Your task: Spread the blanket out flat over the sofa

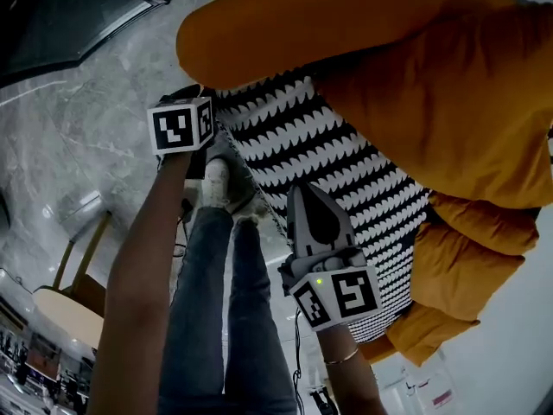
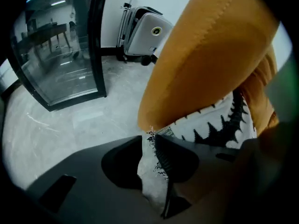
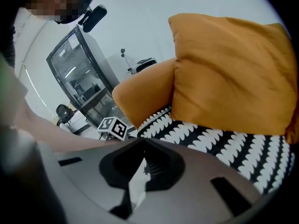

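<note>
One blanket (image 1: 328, 154); two hand-held grippers: left (image 2: 148, 139) jaws parted around edge, right (image 3: 144, 148) clamped on edge.

1. I see glossy grey marble floor (image 1: 95, 119).
2. A dark-framed glass cabinet (image 2: 60, 64) stands on it.
3. A silver hard-shell suitcase (image 2: 147, 34) is upright against the white wall (image 2: 112, 13), just right of the cabinet.
4. Light round-topped wooden stool or table (image 1: 65, 314); can't tell which.
</note>
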{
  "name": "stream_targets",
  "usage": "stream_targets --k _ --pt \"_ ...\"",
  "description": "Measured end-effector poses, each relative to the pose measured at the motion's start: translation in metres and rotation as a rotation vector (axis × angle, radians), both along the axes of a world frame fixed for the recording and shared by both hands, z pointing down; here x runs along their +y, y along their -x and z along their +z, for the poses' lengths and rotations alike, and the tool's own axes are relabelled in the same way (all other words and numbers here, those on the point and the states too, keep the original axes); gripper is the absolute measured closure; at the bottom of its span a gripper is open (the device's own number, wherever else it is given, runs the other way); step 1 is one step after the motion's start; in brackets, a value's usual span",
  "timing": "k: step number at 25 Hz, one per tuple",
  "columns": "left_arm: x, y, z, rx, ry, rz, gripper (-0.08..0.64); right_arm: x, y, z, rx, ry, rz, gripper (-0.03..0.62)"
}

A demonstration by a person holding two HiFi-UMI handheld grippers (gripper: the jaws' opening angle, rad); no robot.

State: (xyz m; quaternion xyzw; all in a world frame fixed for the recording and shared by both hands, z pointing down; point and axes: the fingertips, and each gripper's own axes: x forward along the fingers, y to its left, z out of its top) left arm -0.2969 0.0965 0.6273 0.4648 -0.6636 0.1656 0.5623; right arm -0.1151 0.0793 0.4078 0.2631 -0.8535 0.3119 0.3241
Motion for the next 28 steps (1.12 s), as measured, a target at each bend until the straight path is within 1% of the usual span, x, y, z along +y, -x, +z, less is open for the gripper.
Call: stream_targets --k 3,8,11,14,16,18,21,23,25,28 --pt "0.011 0.002 -0.001 -0.035 0.021 0.007 0.463 0.002 -0.006 -0.003 -0.007 -0.012 -0.004 0.581" --pt "0.036 0.004 -0.015 -0.063 0.03 -0.027 0.465 0.007 -0.011 -0.02 -0.036 -0.054 -0.027 0.581" --pt "0.048 0.001 -0.033 -0.061 0.033 -0.024 0.465 0.012 -0.011 -0.039 -0.036 -0.067 -0.03 0.581" --pt "0.054 -0.019 -0.065 -0.064 0.003 -0.032 0.471 0.02 -0.026 -0.067 -0.045 -0.093 -0.043 0.581" --pt "0.054 -0.032 -0.085 -0.098 -0.022 -0.034 0.474 0.022 -0.043 -0.077 -0.082 -0.106 -0.048 0.581" --pt "0.053 -0.039 -0.105 -0.127 -0.04 -0.022 0.477 0.022 -0.05 -0.085 -0.107 -0.107 -0.047 0.581" --pt "0.053 -0.041 -0.127 -0.124 -0.063 0.008 0.479 0.025 -0.044 -0.094 -0.092 -0.102 -0.038 0.581" --pt "0.052 -0.039 -0.143 -0.138 -0.085 0.038 0.479 0.027 -0.039 -0.098 -0.097 -0.105 -0.035 0.581" --pt "0.048 -0.04 -0.164 -0.16 -0.113 0.063 0.479 0.029 -0.039 -0.104 -0.116 -0.12 -0.028 0.581" --pt "0.045 -0.047 -0.206 -0.168 -0.162 0.077 0.479 0.03 -0.042 -0.123 -0.125 -0.144 -0.017 0.581"
